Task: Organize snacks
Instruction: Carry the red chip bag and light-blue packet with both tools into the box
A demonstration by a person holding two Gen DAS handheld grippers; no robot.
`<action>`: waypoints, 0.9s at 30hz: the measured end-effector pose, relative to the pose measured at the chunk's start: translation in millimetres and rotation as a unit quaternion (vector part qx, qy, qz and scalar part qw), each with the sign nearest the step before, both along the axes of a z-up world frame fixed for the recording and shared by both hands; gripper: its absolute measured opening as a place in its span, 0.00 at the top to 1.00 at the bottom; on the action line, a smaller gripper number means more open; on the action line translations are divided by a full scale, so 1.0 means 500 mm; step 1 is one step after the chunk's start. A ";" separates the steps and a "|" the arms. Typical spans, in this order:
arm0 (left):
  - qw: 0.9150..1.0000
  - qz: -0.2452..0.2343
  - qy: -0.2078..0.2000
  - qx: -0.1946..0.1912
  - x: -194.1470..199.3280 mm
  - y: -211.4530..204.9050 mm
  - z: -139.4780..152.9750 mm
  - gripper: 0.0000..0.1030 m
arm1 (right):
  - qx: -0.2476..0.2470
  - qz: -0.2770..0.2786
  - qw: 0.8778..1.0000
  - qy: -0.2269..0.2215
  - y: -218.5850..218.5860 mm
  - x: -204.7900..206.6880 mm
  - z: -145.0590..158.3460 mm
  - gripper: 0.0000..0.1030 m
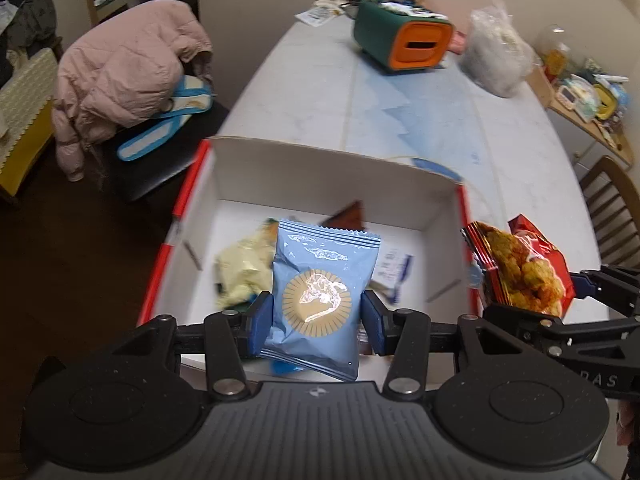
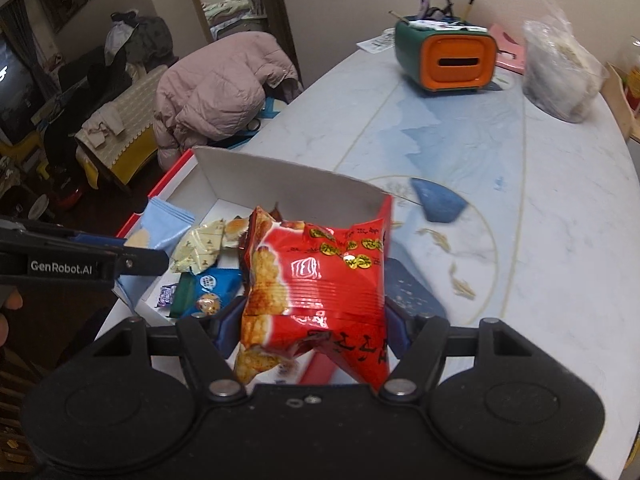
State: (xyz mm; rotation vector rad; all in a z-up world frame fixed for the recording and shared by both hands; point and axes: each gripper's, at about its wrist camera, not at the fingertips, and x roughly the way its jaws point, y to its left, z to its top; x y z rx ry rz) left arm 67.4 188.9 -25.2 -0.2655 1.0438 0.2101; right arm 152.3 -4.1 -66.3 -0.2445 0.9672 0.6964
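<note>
With the left hand-held gripper [image 1: 316, 316] clamped on a blue snack packet [image 1: 320, 296] over the white box [image 1: 320, 168] and the right hand-held gripper [image 2: 314, 320] clamped on a red snack bag [image 2: 320, 288] at its 3 o'clock rim, the loading step seemingly called for lowering and releasing both inside.

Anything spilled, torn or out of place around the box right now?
Nothing spilled or torn. The box holds a loose jumble of small snacks. The blue packet in the left gripper and red bag in the right gripper look crumpled but intact.
</note>
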 end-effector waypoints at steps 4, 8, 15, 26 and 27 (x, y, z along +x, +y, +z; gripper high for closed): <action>1.000 0.002 0.008 0.010 0.006 0.041 -0.020 0.55 | -0.013 0.009 1.000 0.001 0.045 0.000 -0.024 0.34; 1.000 0.002 0.017 0.014 0.018 0.072 -0.045 0.55 | -0.030 0.013 0.999 0.003 0.083 0.000 -0.054 0.34; 0.999 -0.021 0.032 0.024 0.044 0.081 -0.088 0.55 | -0.057 0.025 0.998 0.002 0.139 -0.011 -0.099 0.34; 0.997 -0.047 0.046 0.030 0.059 0.069 -0.151 0.55 | -0.088 0.028 0.996 0.004 0.157 -0.024 -0.159 0.34; 0.997 -0.047 0.046 0.029 0.059 0.069 -0.155 0.55 | -0.087 0.027 0.996 0.006 0.156 -0.024 -0.162 0.33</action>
